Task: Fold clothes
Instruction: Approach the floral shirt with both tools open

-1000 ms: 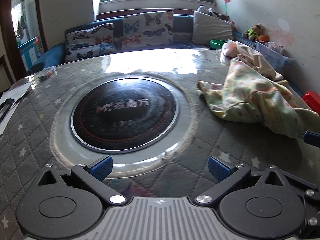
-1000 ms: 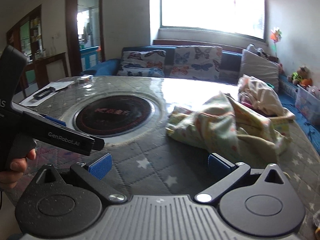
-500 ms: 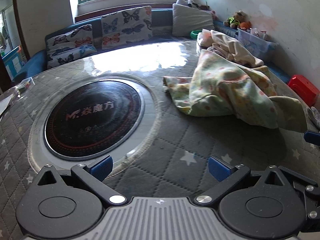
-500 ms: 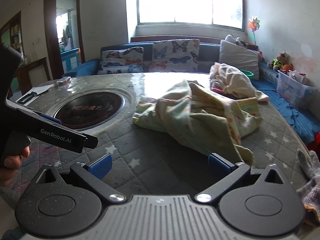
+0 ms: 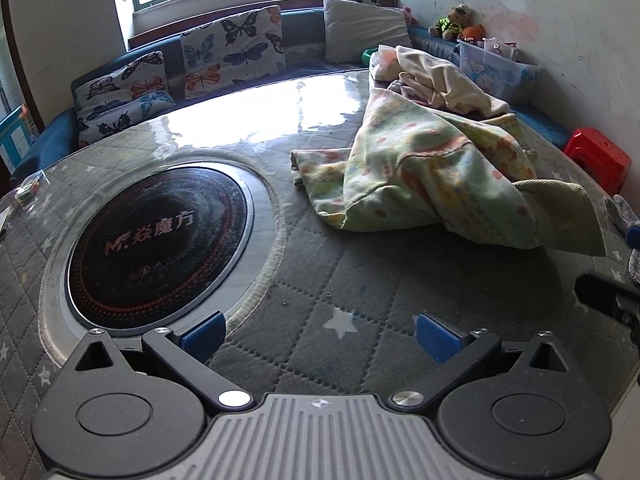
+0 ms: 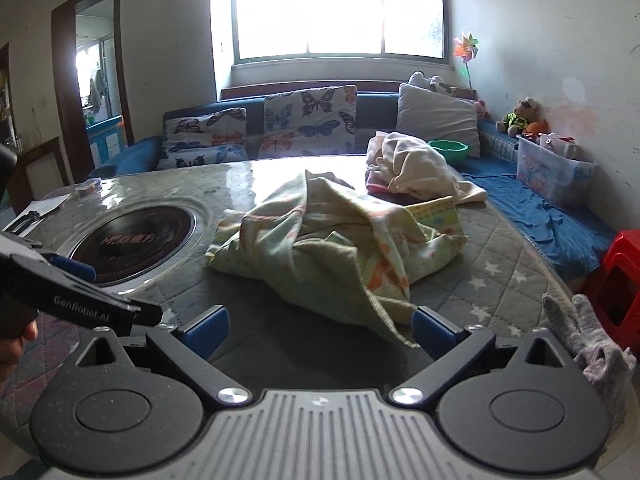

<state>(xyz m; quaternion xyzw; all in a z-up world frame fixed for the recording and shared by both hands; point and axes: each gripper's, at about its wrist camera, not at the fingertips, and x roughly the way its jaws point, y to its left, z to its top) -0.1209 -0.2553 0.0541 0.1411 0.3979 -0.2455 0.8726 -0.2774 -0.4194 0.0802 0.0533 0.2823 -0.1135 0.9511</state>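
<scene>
A crumpled pale green patterned garment (image 5: 432, 176) lies on the right half of the round quilted table (image 5: 320, 280); it also shows in the right wrist view (image 6: 336, 248). A cream garment (image 5: 436, 76) lies bunched behind it, also in the right wrist view (image 6: 412, 168). My left gripper (image 5: 320, 336) is open and empty, low over the table's near side, short of the green garment. My right gripper (image 6: 320, 332) is open and empty, with the garment's near corner hanging just before its right finger (image 6: 432, 332).
A black round hotplate (image 5: 156, 240) is set in the table's left half. A sofa with butterfly cushions (image 6: 304, 120) stands behind. A red stool (image 5: 600, 160) and a clear toy box (image 6: 552, 172) stand at the right. A grey glove (image 6: 592, 344) lies at the table's right edge.
Both grippers have swung to the right and closer to the green garment, which now sits more central in both views. Both stayed open.
</scene>
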